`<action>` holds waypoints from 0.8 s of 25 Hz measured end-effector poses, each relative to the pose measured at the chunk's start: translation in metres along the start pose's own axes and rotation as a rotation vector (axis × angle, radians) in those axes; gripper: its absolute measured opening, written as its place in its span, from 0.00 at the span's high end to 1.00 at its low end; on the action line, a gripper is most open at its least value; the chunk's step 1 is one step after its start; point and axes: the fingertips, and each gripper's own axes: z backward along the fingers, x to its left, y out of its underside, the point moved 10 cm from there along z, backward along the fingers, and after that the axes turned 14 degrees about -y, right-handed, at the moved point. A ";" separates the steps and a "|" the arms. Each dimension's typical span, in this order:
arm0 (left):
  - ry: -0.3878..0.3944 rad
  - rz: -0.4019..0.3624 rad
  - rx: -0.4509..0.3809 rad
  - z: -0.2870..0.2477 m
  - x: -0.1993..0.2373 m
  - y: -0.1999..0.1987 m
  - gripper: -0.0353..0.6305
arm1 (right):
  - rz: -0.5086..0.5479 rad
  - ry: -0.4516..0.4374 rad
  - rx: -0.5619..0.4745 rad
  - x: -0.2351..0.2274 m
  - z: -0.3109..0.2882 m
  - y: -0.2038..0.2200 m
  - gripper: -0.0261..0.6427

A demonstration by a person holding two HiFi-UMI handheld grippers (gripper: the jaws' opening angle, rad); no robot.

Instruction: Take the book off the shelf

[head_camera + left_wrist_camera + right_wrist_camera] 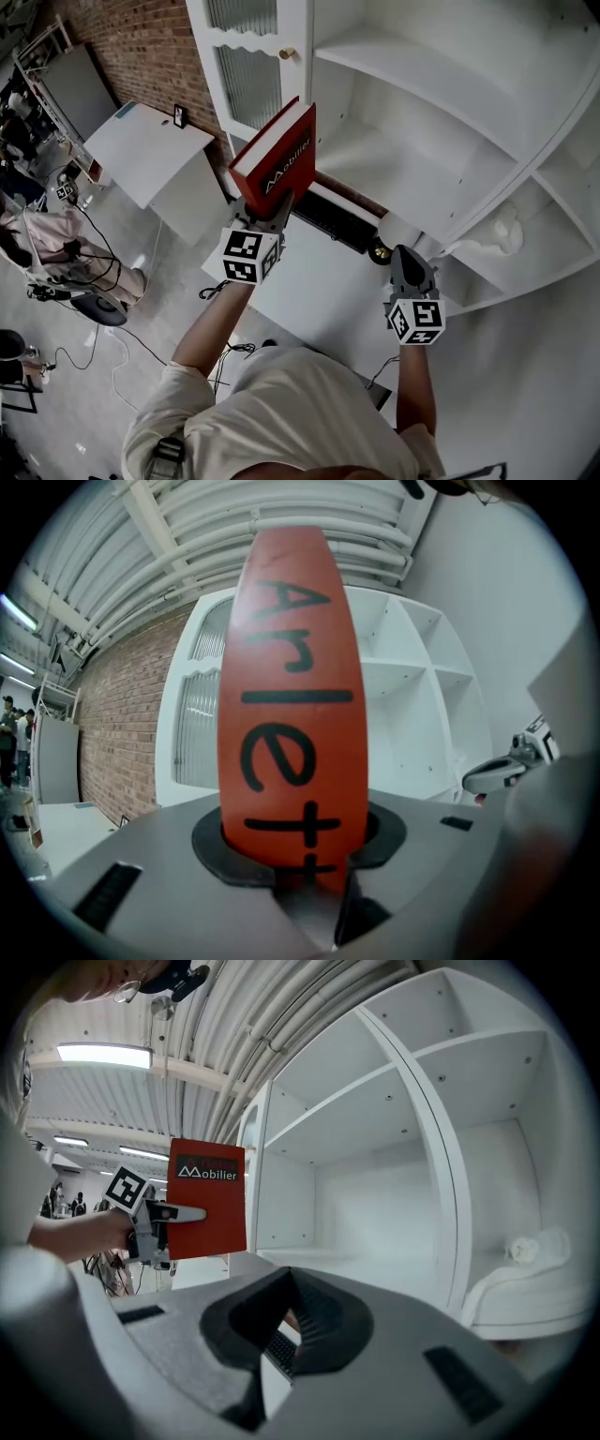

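A red book (277, 159) with black-and-white lettering is out in front of the white shelf unit (422, 141), held upright. My left gripper (272, 211) is shut on its lower edge. In the left gripper view the book's spine (291, 705) stands between the jaws of that gripper (295, 855). The right gripper view shows the book (208, 1199) and the left gripper (164, 1218) off to the left of the shelf (375, 1194). My right gripper (410, 258) points at the shelf's lower right part; its jaws (286, 1330) are together with nothing between them.
A black keyboard (333, 217) lies on the white desk (309, 281) below the shelf. A white bundle (506, 234) sits in the lower right compartment. A ribbed-glass cabinet door (248, 75) stands to the left. People (47, 234) and cables are on the floor far left.
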 end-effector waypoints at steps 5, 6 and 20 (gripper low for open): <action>-0.022 0.001 0.008 0.022 0.017 0.012 0.72 | 0.007 0.005 -0.001 0.012 -0.006 -0.002 0.96; -0.028 0.001 0.008 0.027 0.020 0.015 0.72 | 0.007 0.007 -0.001 0.014 -0.007 -0.002 0.96; -0.035 0.042 0.037 0.060 0.037 0.040 0.72 | 0.042 0.021 0.007 0.033 -0.005 -0.007 0.96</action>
